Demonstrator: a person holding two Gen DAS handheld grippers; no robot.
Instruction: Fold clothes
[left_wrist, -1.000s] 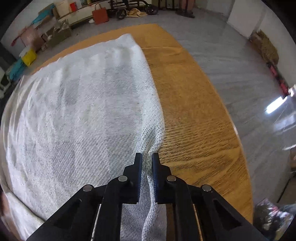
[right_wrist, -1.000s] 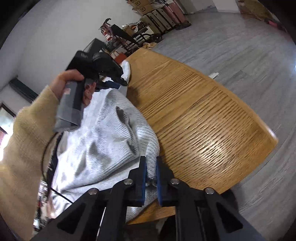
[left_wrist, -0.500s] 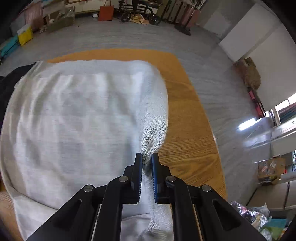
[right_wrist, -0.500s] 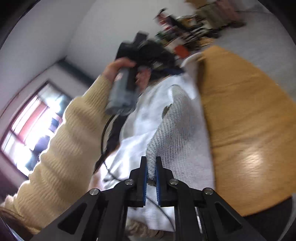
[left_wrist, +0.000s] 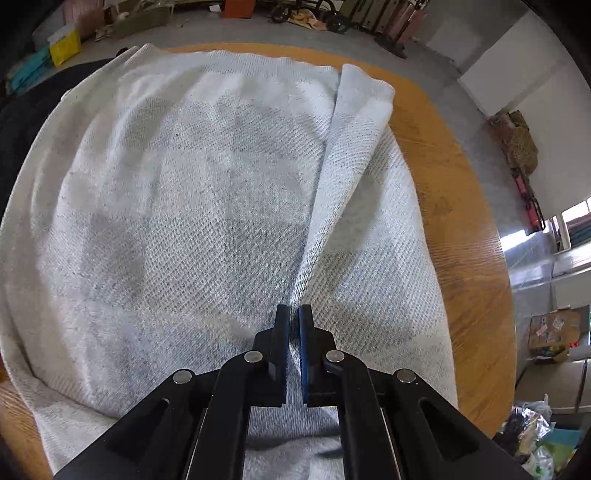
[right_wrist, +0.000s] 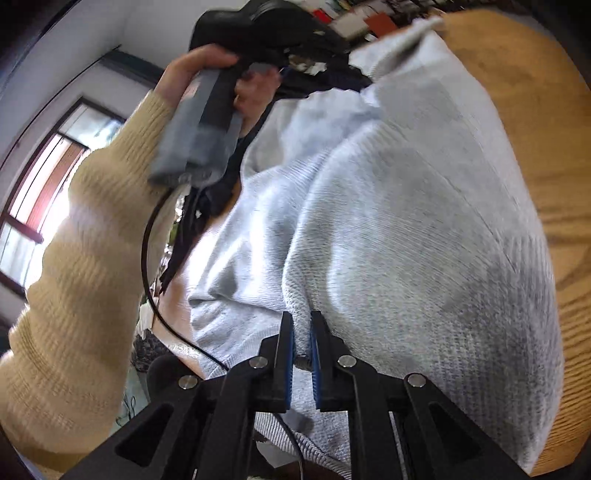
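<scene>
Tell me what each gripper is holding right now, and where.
Both pinch the white knit sweater: the left gripper holds a raised ridge of fabric, the right gripper a fold near its edge.

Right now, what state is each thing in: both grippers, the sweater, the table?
Left gripper: shut on a pinched ridge of the sweater.
Right gripper: shut on a fold of the sweater.
Sweater: pale grey knit, spread over the table, one edge flap folded over it.
Table: wooden, largely covered by the sweater, bare along one side.
</scene>
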